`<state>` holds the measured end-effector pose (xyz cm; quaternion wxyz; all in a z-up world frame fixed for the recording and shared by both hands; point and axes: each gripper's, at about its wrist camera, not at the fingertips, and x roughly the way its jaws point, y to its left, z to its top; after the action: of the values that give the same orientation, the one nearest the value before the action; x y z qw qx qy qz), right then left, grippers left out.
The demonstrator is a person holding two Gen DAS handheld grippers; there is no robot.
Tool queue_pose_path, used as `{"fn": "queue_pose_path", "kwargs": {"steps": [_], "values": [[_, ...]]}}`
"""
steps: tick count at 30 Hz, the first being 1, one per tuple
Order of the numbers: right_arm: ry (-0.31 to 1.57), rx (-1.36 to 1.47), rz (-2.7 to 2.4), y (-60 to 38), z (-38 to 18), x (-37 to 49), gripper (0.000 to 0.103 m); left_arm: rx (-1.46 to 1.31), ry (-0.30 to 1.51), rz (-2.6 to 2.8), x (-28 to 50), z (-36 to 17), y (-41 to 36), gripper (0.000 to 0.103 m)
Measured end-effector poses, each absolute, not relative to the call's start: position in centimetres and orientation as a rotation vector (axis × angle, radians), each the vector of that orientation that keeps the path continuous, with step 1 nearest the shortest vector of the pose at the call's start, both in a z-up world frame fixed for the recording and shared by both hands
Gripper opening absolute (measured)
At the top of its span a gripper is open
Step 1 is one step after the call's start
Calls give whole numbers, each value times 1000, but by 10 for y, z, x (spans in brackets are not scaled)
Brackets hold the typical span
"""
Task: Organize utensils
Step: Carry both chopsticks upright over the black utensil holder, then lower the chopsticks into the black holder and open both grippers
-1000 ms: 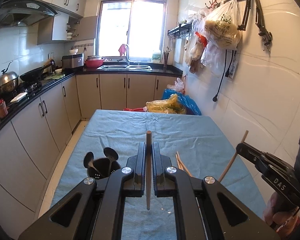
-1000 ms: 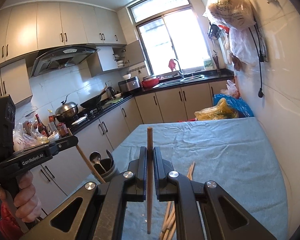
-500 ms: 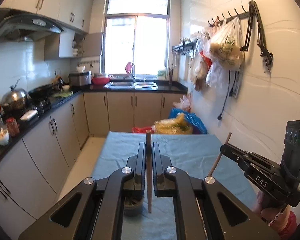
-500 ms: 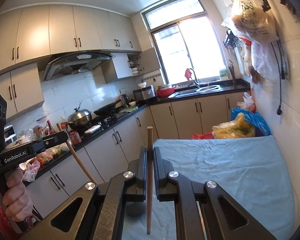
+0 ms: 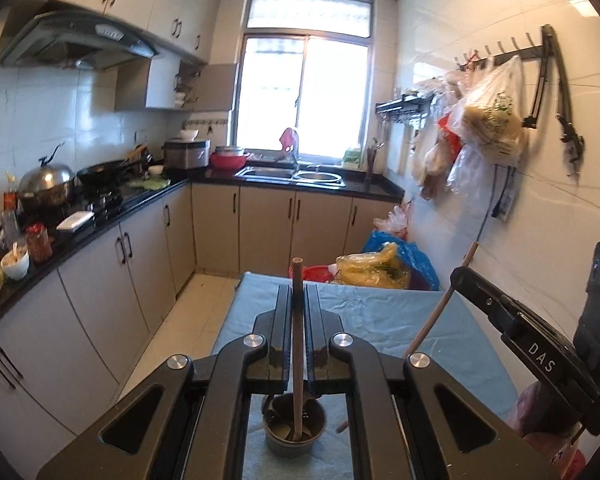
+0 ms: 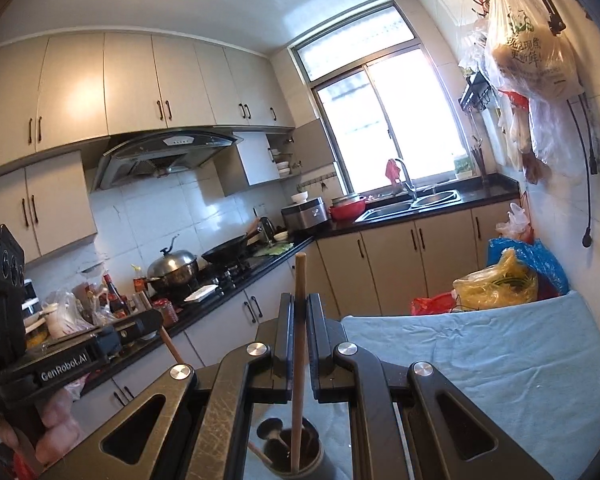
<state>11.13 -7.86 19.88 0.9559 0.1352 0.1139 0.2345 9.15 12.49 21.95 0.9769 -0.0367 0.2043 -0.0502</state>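
A wooden chopstick is clamped upright in the left gripper; another chopstick is clamped in the right gripper. A dark utensil holder is seen at 6 o'clock on the blue-clothed tabletop, below both chopstick tips.

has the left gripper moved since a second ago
Yes. The left gripper has risen and pulled back: the utensil holder, earlier left of its fingers, now sits low between them on the blue cloth.

Wooden, matt chopsticks; a rumpled blue cloth over the table; glossy white wall tiles; a shiny metal pot lid.
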Motion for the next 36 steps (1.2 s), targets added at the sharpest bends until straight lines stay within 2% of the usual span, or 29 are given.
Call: {"fn": "queue_pose_path", "kwargs": {"steps": [21, 36], "values": [[368, 266, 434, -41, 130, 158, 7, -131, 526, -36, 116, 132, 152, 5], [462, 269, 430, -34, 96, 164, 7, -93, 536, -1, 113, 115, 150, 6]]}}
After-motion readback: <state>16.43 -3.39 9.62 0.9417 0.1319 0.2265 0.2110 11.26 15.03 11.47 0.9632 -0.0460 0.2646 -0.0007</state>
